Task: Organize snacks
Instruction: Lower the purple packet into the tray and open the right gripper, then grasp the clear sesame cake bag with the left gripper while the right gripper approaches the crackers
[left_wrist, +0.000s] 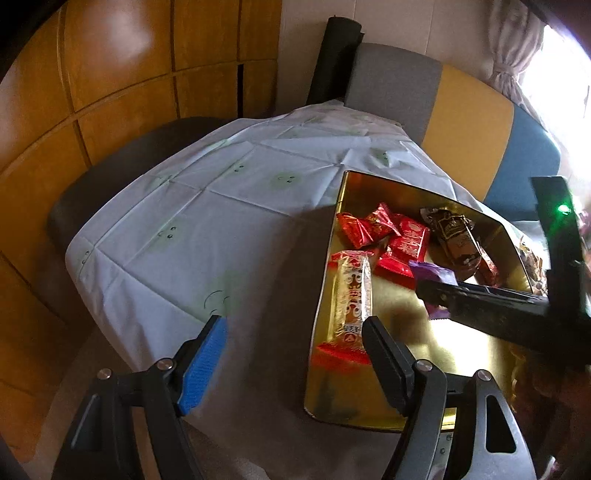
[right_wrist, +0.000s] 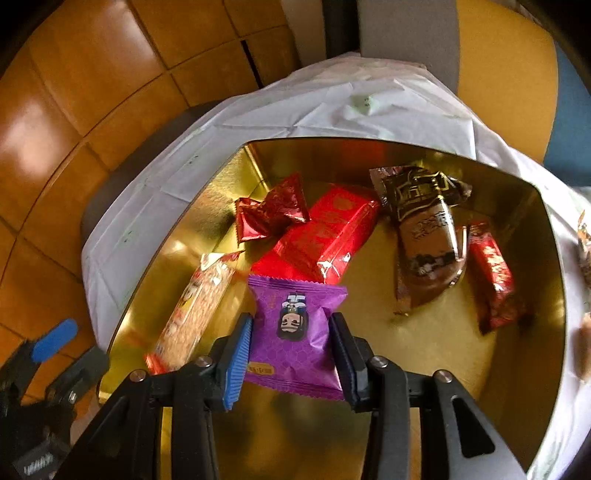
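Observation:
A gold tin (left_wrist: 406, 343) (right_wrist: 424, 350) sits on the cloth-covered table and holds several wrapped snacks: red packets (right_wrist: 321, 236), a brown packet (right_wrist: 424, 236), and a long orange-white bar (left_wrist: 352, 291) (right_wrist: 195, 314). My right gripper (right_wrist: 291, 332) is shut on a purple snack packet (right_wrist: 295, 332), held above the tin's floor; it shows in the left wrist view (left_wrist: 432, 273) over the tin. My left gripper (left_wrist: 295, 332) is open and empty, straddling the tin's near left wall; it also shows at the right wrist view's lower left (right_wrist: 62, 354).
A pale cloth with green faces (left_wrist: 207, 221) covers the table. A dark chair (left_wrist: 122, 166) stands at the far left, a grey, yellow and blue bench (left_wrist: 469, 125) behind. More snacks lie right of the tin (right_wrist: 585, 240).

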